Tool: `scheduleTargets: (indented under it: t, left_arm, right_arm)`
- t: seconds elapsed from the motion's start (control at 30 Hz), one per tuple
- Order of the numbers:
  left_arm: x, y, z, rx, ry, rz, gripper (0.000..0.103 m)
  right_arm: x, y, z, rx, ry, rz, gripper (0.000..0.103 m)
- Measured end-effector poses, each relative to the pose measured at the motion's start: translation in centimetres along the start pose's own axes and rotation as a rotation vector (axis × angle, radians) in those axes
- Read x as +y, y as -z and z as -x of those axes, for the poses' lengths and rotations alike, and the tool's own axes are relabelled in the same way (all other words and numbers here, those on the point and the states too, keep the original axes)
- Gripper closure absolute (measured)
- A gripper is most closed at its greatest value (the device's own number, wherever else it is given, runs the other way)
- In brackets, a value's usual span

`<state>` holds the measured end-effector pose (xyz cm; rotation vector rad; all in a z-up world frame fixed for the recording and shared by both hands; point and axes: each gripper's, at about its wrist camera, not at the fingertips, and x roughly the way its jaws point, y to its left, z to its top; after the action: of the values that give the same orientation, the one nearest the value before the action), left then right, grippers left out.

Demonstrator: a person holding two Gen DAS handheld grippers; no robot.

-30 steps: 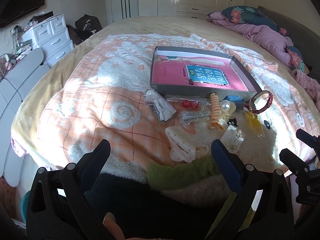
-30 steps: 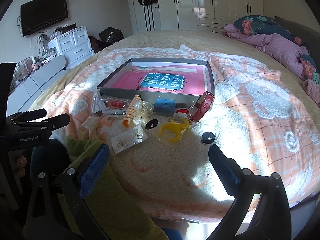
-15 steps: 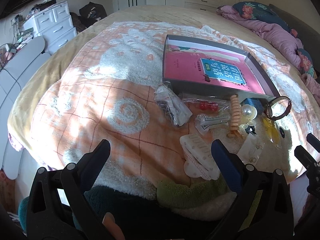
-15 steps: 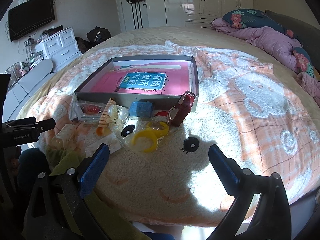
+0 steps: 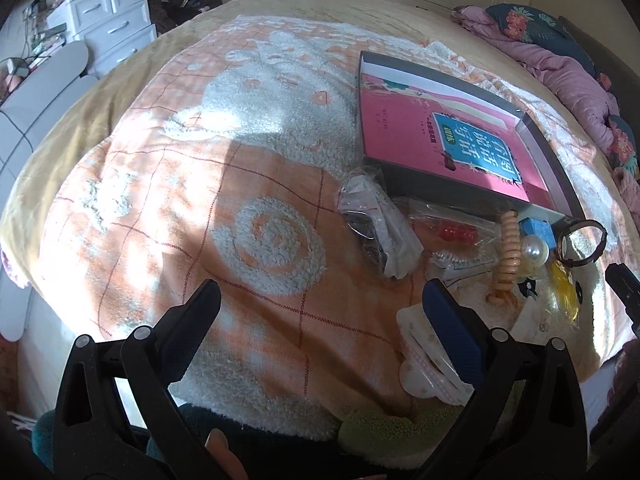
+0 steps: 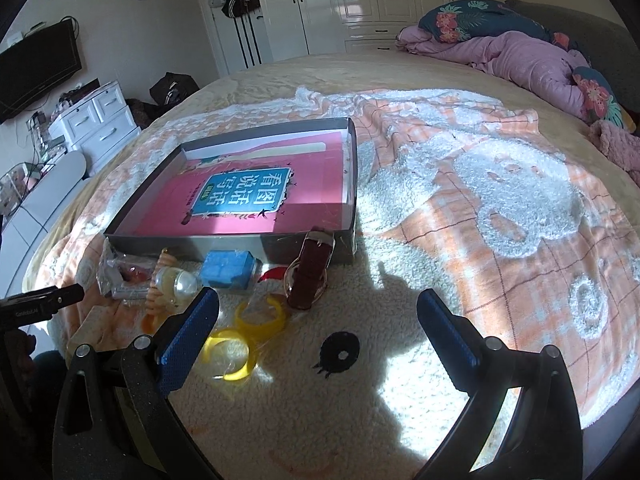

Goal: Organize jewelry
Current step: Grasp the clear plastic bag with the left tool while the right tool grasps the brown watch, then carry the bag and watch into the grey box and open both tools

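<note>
Right tool (image 6: 318, 330), jaws wide and empty, hovers over the bed's blanket (image 6: 500, 208); the yellow bangles (image 6: 244, 334) lie just ahead-left beside its left finger, the gray tray (image 6: 308, 246) beyond. Left tool (image 5: 320, 320), equally wide, sits farther off.

- Pink book (image 6: 256, 196) lying in the grey tray (image 6: 352, 184): its blue title panel (image 6: 240, 194) carries large white Chinese characters reading 看图说话写话; a small green tag at the panel's near-left corner and a line of small print beside it are too small to read.
- Same title panel in the left wrist view (image 5: 478, 148): the characters appear turned and cannot be read cleanly.
- Left gripper body at the left edge of the right wrist view (image 6: 30, 312): small white lettering, apparently "GenRobot.AI".
</note>
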<state>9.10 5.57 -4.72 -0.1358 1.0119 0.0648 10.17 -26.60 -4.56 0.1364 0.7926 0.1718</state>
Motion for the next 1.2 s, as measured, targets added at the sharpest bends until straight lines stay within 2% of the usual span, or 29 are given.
scheduleTargets:
  t: [0.27, 0.3, 0.37, 0.43, 0.47, 0.53, 0.57, 0.6, 0.7, 0.73, 0.77, 0.8, 0.87, 0.93, 1.2]
  left_arm:
    - [0.6, -1.2, -2.0, 0.040, 0.100, 0.026, 0.008]
    - [0.5, -1.4, -2.4, 0.049, 0.121, 0.032, 0.008]
    - [0.4, -1.6, -2.8, 0.054, 0.155, 0.045, 0.010]
    - [-0.2, -1.9, -3.2, 0.054, 0.146, 0.022, 0.019]
    - [-0.6, -2.1, -3.4, 0.056, 0.140, 0.012, 0.027]
    - [-1.1, -2.3, -3.5, 0.054, 0.132, -0.012, 0.032]
    - [-1.4, -2.5, -3.6, 0.049, 0.126, -0.023, 0.039]
    - [-1.6, -2.6, -3.6, 0.046, 0.126, -0.033, 0.051]
    - [-2.1, -3.0, -4.1, 0.057, 0.114, -0.050, 0.053]
    - [-2.4, -3.1, -4.2, 0.055, 0.112, -0.063, 0.055]
    - [-2.7, -3.2, -4.3, 0.057, 0.131, -0.068, 0.064]
    - [-2.8, -3.2, -4.4, 0.064, 0.134, -0.063, 0.065]
    - [-3.1, -3.2, -4.6, 0.061, 0.123, -0.078, 0.065]
    - [-3.0, -3.1, -4.9, 0.063, 0.130, -0.074, 0.069]
    - [-2.0, -2.7, -3.1, 0.011, 0.156, -0.039, 0.075]
  right_arm:
    - [-0.9, -0.6, -2.6, 0.030, -0.039, -0.048, 0.006]
    - [-0.9, -0.7, -2.7, 0.029, -0.043, -0.050, 0.007]
    - [-1.0, -0.8, -3.1, 0.036, -0.056, -0.050, 0.019]
    - [-1.0, -0.9, -3.4, 0.041, -0.064, -0.044, 0.024]
    - [-1.0, -0.9, -3.5, 0.045, -0.070, -0.043, 0.025]
    - [-1.0, -1.0, -3.8, 0.047, -0.086, -0.041, 0.028]
    - [-0.9, -1.0, -3.9, 0.048, -0.089, -0.036, 0.031]
    - [-0.9, -1.0, -4.0, 0.050, -0.094, -0.034, 0.033]
    - [-0.9, -1.0, -4.4, 0.057, -0.129, -0.034, 0.045]
    - [-0.8, -1.0, -4.5, 0.059, -0.139, -0.033, 0.053]
    - [-0.9, -1.0, -4.6, 0.059, -0.148, -0.033, 0.060]
    - [-0.9, -1.0, -4.7, 0.057, -0.156, -0.032, 0.063]
    - [-1.0, -1.0, -4.6, 0.050, -0.170, -0.029, 0.078]
    - [-1.0, -1.0, -4.1, 0.036, -0.179, -0.016, 0.085]
    - [-0.8, -1.4, -1.2, -0.019, -0.177, 0.056, 0.088]
